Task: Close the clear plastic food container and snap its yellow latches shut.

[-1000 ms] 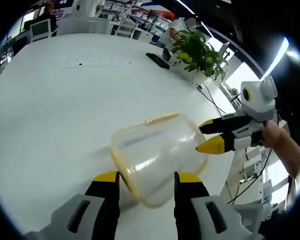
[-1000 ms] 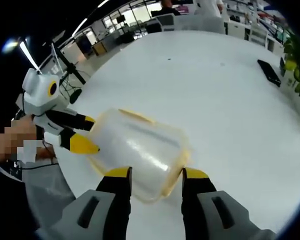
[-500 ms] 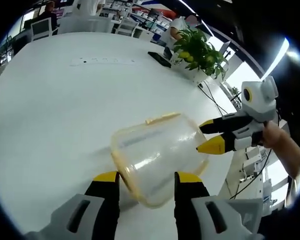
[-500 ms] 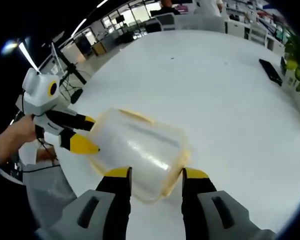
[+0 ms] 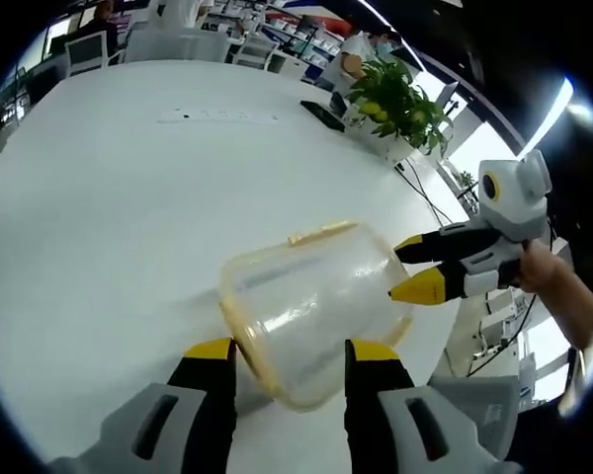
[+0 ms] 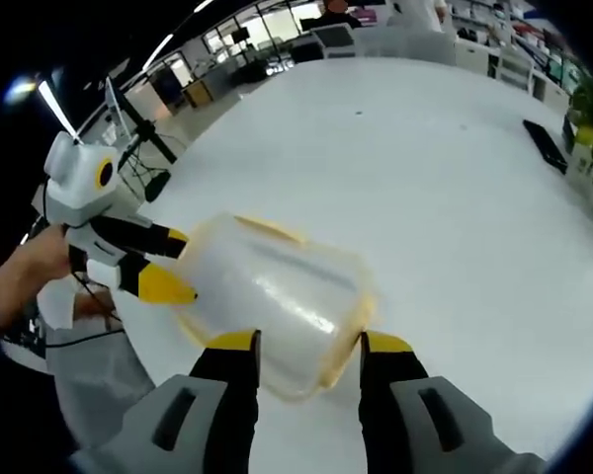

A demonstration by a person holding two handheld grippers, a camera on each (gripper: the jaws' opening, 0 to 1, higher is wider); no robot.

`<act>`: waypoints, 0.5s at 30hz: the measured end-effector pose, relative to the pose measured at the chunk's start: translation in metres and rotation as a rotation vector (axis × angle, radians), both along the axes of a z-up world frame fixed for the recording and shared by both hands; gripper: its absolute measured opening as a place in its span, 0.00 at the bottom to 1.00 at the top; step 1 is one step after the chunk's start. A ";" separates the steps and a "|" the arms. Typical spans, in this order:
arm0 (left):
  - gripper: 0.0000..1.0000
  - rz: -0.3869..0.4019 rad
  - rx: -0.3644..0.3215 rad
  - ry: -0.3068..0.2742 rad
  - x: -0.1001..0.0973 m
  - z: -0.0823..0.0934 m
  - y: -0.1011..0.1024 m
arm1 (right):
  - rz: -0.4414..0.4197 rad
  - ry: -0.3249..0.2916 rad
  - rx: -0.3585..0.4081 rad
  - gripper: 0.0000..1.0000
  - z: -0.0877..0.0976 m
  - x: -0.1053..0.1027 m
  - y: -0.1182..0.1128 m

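The clear plastic food container (image 5: 311, 311) is held up off the white table (image 5: 99, 197), between the two grippers, one at each end. In the left gripper view, the left gripper (image 5: 289, 353) has its yellow-tipped jaws set moderately wide on either side of the container's near end, close against its walls; whether they press on it cannot be told. At the container's far right end the right gripper (image 5: 417, 267) has its jaws narrowly parted and the tips at the wall, with a person's hand (image 5: 544, 272) behind it. In the right gripper view the same arrangement appears mirrored: the right gripper (image 6: 304, 346) straddles the container (image 6: 272, 301) and the left gripper (image 6: 163, 265) meets it from the left. A yellow latch (image 5: 319, 233) lies along the far upper edge and yellow trim runs along the near rim. The lid appears to be seated on the container, so closing seems done; whether any latch is snapped down cannot be judged, and the latching probably remains. A potted plant (image 5: 395, 104) and a dark flat object (image 5: 321, 117) stand at the far edge of the table.
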State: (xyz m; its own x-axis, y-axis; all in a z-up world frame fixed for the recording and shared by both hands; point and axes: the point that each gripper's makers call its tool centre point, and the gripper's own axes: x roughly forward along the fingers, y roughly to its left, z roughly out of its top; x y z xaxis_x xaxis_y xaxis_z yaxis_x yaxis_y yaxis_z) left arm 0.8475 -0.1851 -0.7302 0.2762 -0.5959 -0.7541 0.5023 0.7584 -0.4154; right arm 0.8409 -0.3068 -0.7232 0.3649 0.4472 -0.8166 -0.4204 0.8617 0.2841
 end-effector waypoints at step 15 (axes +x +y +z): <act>0.37 -0.013 0.017 0.027 -0.004 -0.001 0.035 | 0.002 0.012 -0.010 0.37 -0.001 -0.006 0.034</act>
